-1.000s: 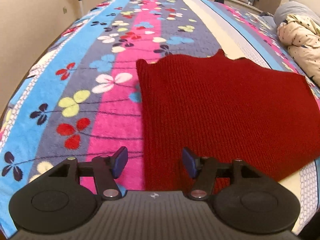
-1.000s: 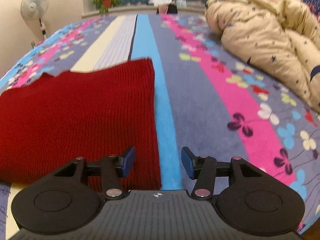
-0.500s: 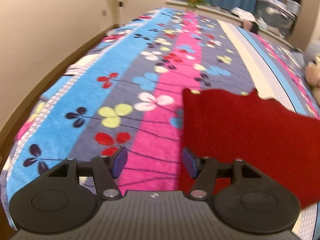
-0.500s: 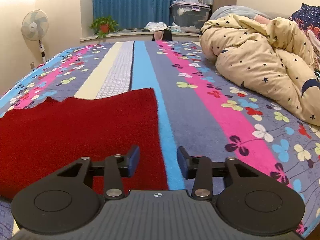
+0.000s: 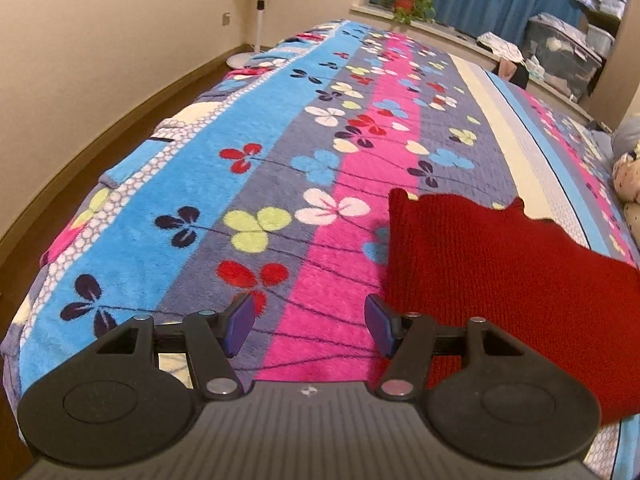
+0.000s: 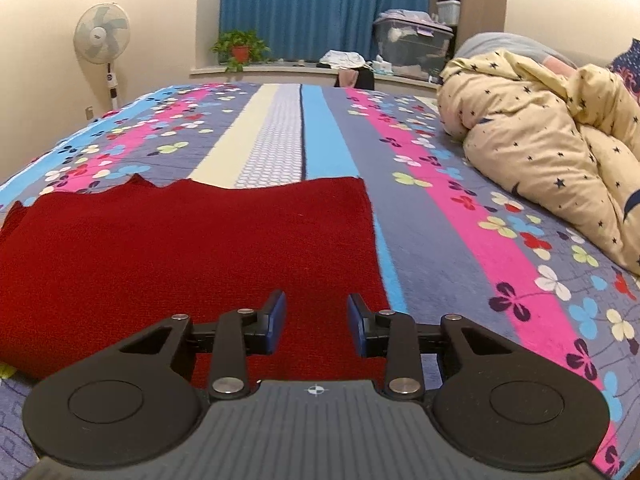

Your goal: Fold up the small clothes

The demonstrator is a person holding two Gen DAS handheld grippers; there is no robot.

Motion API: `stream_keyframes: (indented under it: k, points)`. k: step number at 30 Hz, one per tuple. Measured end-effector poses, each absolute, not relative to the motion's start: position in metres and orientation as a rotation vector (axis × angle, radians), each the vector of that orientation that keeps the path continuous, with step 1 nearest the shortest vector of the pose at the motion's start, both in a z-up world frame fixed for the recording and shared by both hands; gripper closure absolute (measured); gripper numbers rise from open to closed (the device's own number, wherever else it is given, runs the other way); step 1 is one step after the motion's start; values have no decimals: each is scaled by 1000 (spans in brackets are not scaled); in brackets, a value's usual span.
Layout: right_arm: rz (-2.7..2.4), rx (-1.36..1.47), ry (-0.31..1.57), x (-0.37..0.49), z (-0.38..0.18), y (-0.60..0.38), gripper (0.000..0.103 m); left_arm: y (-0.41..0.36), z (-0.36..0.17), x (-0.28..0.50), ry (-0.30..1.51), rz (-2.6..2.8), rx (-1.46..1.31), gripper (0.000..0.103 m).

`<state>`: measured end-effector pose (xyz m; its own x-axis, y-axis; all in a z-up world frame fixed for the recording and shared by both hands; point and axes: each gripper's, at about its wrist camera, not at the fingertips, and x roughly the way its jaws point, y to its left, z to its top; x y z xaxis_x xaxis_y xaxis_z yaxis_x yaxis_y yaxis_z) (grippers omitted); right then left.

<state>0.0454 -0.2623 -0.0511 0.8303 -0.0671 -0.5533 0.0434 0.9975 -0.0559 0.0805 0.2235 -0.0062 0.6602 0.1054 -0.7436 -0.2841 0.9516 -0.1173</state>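
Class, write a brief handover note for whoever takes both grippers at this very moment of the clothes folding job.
Left gripper: open, nothing between its fingers, above the floral blanket just left of the red knit garment.
Right gripper: open, jaws have just been closing, nothing gripped, above the garment's near right part.
Garment: lying flat on the blanket, apparently folded already, how far cannot be told.
Done: neither gripper holds it.
Left: judge whether another fold is needed; if so, probably grip an edge.
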Motion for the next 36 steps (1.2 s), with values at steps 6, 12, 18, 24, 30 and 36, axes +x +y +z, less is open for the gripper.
stream_keyframes:
  k: [6,12,18,24,30,36]
  points:
    - [-16,-52,559,38,-53,-236,79,240,12,71,744,300,-220,37]
    - [46,-86,531,27,-55,-199,79,251,22,67,701,331,-215,37]
    - [234,-139,525,18,-55,-129,79,265,23,66,695,327,-239,37]
    - [411,-239,509,6,-64,-47,70,284,22,63,696,352,-276,36]
    - [514,-309,513,-1,-72,-6,55,304,22,55,692,383,-311,36]
    - [584,-397,511,-4,-82,26,41,314,20,52,701,392,-313,35]
